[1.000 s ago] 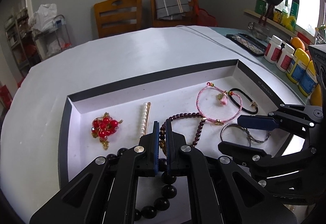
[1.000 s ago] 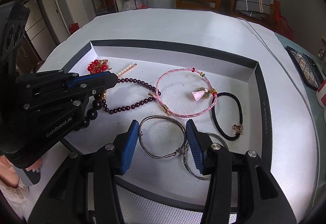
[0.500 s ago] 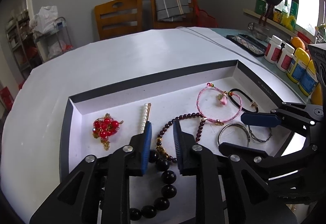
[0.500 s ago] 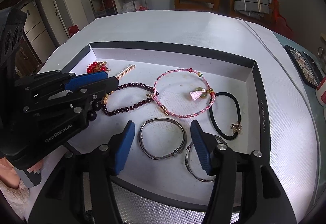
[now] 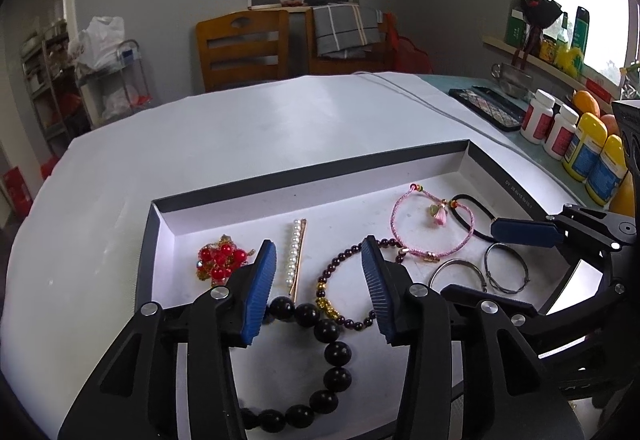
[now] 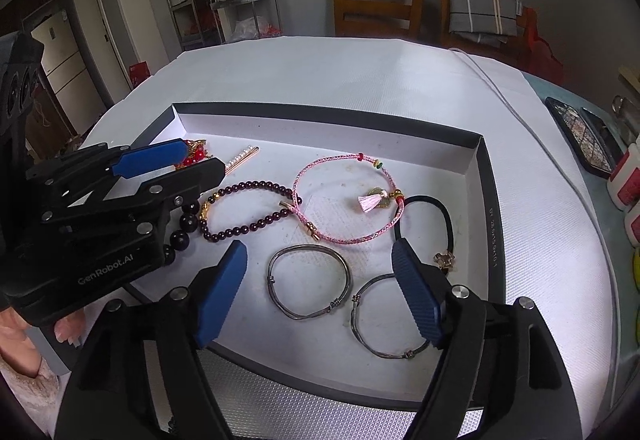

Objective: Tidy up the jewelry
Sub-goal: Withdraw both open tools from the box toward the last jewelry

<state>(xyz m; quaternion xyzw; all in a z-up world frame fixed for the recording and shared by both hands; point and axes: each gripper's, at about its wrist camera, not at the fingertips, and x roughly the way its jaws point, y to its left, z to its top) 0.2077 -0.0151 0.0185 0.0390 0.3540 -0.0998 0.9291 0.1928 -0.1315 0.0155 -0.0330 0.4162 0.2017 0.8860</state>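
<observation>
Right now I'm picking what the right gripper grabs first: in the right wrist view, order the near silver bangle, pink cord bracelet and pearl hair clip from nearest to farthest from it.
1. Silver bangle, in the tray between the right gripper's open fingers.
2. Pink cord bracelet, mid-tray, beyond the bangle.
3. Pearl hair clip, far left, beside the left gripper.

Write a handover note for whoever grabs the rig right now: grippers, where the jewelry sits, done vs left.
Left gripper: open, holding nothing, over the near-left of the tray, above the black bead bracelet.
Right gripper: open, holding nothing, over the two silver bangles.
All pieces lie in the tray: red bead brooch, pearl hair clip, dark purple bead bracelet, pink cord bracelet, black hair tie.
Done: every visible piece is in the tray.
Left: purple and pink bracelets overlap, the pink cord also crosses the hair tie; these probably want separating.
</observation>
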